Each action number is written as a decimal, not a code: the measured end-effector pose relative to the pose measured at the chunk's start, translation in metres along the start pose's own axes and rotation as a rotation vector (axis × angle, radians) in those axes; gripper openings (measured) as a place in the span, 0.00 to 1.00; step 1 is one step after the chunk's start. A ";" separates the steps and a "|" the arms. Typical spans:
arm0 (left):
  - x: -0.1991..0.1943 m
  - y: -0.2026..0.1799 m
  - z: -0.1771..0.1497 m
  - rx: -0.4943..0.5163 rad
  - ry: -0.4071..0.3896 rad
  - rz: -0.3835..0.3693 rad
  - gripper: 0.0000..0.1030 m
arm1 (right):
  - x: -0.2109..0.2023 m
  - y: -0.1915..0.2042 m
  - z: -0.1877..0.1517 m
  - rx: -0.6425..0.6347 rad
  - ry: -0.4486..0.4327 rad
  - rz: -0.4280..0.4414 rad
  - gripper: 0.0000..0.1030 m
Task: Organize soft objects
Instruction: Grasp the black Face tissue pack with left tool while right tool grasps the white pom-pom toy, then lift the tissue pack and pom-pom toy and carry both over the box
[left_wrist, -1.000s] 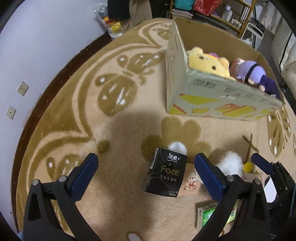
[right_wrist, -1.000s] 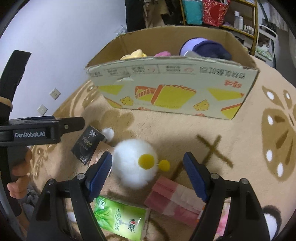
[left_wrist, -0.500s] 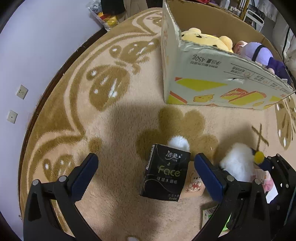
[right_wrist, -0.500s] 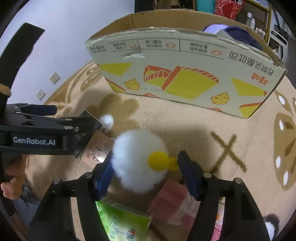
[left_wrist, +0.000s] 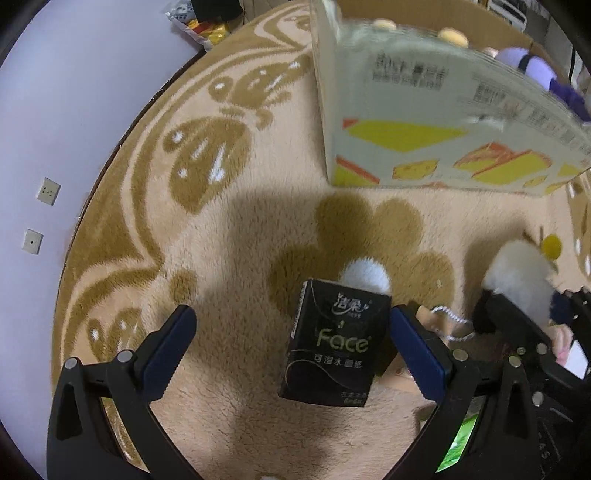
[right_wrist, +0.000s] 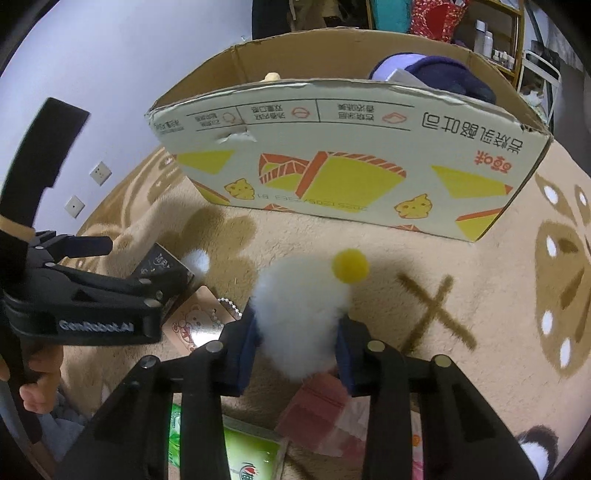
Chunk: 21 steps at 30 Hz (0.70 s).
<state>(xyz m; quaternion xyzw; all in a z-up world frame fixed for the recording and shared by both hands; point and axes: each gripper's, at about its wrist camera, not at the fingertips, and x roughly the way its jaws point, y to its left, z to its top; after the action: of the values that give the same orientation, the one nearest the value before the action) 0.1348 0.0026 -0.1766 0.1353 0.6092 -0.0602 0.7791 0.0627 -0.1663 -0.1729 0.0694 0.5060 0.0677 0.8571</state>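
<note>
1. The left gripper (left_wrist: 291, 343) hangs over the rug with its jaws wide and nothing pressed between them. The black tissue pack (left_wrist: 334, 345) stands between the blue pads, close to the right one; whether that pad touches it cannot be told.
2. Just behind the pack lies a small white pompom (left_wrist: 364, 273), and a bear-printed tag (right_wrist: 195, 325) on a bead chain lies beside it.
3. The right gripper (right_wrist: 297, 332) is closing on the white fluffy toy (right_wrist: 299, 299), the task's soft thing here. Its blue pads already dent the fur on both sides, and the yellow pompom (right_wrist: 350, 265) sticks out above.
4. To do this grasp well, I judge the squeeze should bite the toy's body, not just loose fur, before any lift. The tag's chain seems to run toward the toy, so the lift should be slow in case it drags.
5. The cardboard box (right_wrist: 369, 158) stands open beyond, already holding a purple plush (right_wrist: 436, 70). Its near wall is high, so the toy must clear it.
6. A green pack (right_wrist: 251, 454) and a pink pack (right_wrist: 321, 410) lie under the right gripper.
7. The surface is a deep beige rug (left_wrist: 229, 236) with brown motifs. A pale wall with sockets (left_wrist: 48, 190) rises at the left, and shelves (right_wrist: 491, 33) stand behind the box.
</note>
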 end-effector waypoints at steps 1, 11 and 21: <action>0.004 0.000 0.001 0.006 0.013 0.016 0.99 | 0.000 0.001 0.000 -0.003 0.001 -0.001 0.37; 0.007 -0.008 -0.005 0.038 0.022 -0.031 0.60 | 0.004 0.008 0.002 -0.020 -0.004 -0.004 0.35; -0.008 -0.015 -0.005 0.070 -0.029 -0.043 0.44 | 0.000 0.013 0.004 -0.021 -0.026 0.002 0.33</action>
<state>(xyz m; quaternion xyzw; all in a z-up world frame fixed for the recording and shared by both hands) 0.1240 -0.0111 -0.1718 0.1487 0.5983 -0.1003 0.7810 0.0658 -0.1536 -0.1687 0.0616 0.4940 0.0729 0.8642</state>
